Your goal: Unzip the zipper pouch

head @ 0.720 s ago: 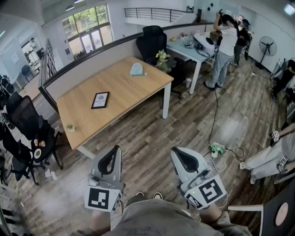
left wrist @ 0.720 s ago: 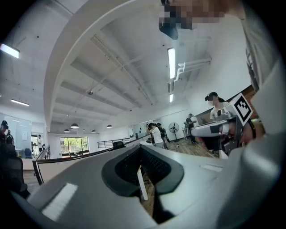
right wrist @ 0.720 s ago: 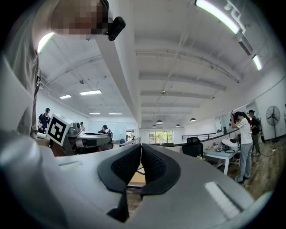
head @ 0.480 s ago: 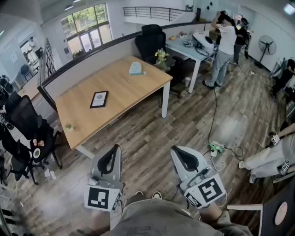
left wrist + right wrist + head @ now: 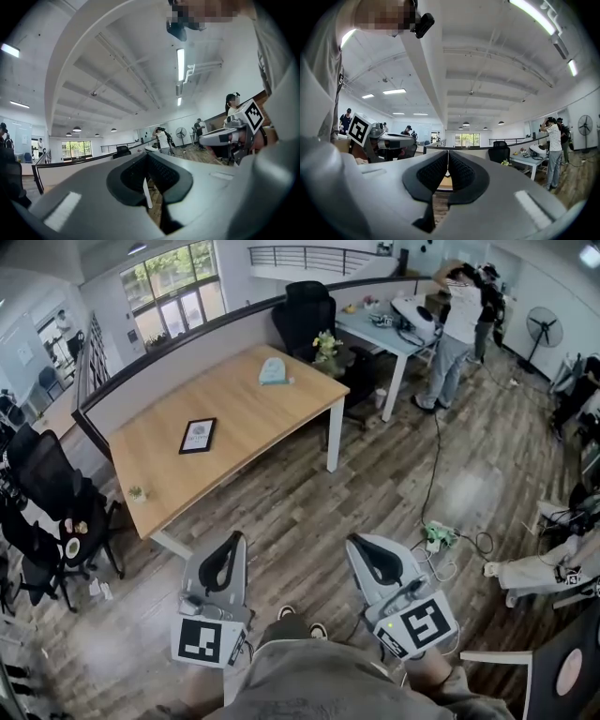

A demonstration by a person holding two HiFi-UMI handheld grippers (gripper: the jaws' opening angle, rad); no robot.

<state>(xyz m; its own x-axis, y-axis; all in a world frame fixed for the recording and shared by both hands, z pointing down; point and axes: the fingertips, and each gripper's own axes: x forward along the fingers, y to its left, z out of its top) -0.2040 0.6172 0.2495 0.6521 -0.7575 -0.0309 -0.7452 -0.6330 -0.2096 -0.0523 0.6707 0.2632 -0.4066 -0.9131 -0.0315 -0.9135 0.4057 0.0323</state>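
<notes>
Jaws pressed together, nothing between them, on both the left gripper (image 5: pixel 232 547) and the right gripper (image 5: pixel 361 551), held low against the person's waist. Task judged not yet begun. Pale blue-green dome-shaped pouch (image 5: pixel 273 376) lies well apart at twelve o'clock, on the far end of the light wooden table (image 5: pixel 244 427), near its right-hand edge; long axis too small to read. Left gripper judged marginally nearer. Bare plank floor (image 5: pixel 375 484) gives open room for the approach. Black-framed picture (image 5: pixel 198 436) at eleven o'clock and black office chair (image 5: pixel 305 320) beyond the table stand clear of the pouch.
</notes>
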